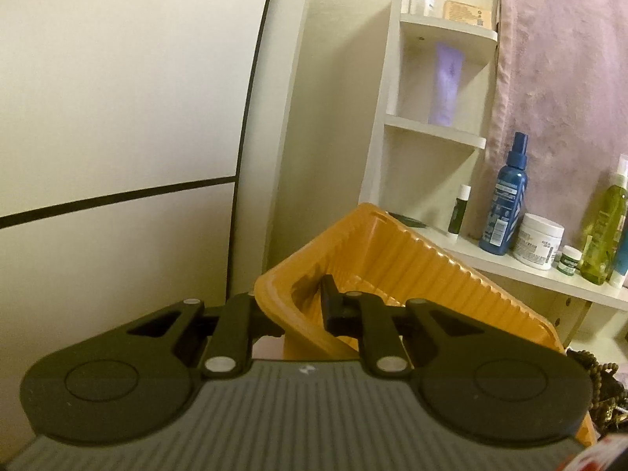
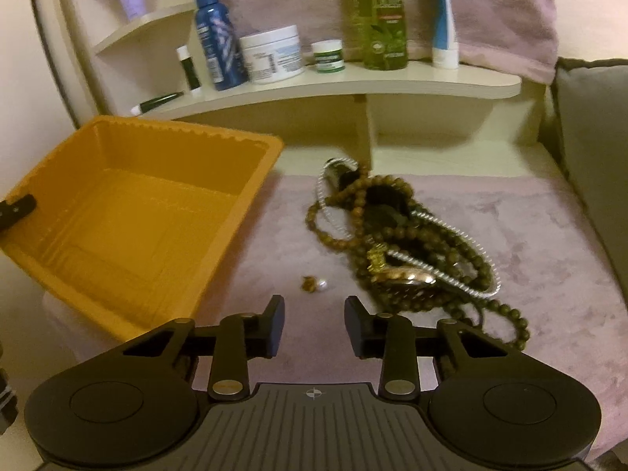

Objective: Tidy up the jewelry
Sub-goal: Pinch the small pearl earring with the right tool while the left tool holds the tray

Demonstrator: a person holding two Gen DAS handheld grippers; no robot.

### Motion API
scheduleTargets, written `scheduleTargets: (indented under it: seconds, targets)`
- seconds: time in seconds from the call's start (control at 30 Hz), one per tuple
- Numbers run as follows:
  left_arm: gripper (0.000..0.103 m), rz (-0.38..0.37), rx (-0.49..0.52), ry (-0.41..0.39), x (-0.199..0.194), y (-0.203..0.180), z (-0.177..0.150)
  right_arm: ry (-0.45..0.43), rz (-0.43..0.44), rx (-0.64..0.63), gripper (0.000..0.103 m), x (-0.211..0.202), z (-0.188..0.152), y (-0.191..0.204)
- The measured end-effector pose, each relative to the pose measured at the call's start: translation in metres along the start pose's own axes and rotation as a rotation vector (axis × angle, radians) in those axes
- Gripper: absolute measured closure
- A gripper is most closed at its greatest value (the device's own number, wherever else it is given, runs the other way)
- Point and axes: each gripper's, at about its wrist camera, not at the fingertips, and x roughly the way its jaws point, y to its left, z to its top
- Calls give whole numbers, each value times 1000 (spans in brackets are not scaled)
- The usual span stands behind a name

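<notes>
An orange plastic tray (image 1: 392, 271) hangs tilted, and my left gripper (image 1: 300, 310) is shut on its near wall, one finger outside and one inside. In the right wrist view the same tray (image 2: 184, 133) is at the left and holds nothing; a black fingertip (image 2: 15, 210) clamps its left rim. A tangle of brown bead necklaces (image 2: 412, 235), a silver chain (image 2: 451, 231) and a gold watch (image 2: 404, 276) lies on the pink cloth (image 2: 510, 216). Two small earrings (image 2: 314, 283) lie just ahead of my right gripper (image 2: 314, 325), which is open with nothing between its fingers.
A cream shelf (image 2: 353, 82) behind the cloth carries a blue spray bottle (image 2: 214, 35), a white jar (image 2: 272, 53), a green bottle (image 2: 378, 15) and small pots. A pink towel (image 1: 561, 59) hangs above it. A grey cushion (image 2: 588, 157) borders the right.
</notes>
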Motion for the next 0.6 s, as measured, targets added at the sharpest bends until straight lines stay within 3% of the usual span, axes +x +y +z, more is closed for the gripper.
scheduleTargets:
  seconds: [0.23,0.6]
  targets:
    - [88,-5,12,-1,0,0,0,96,108,-30,78,1,-21,19]
    - [89,-26,38,-38,2,-6,2,48,121,-25,78,16,-9,29]
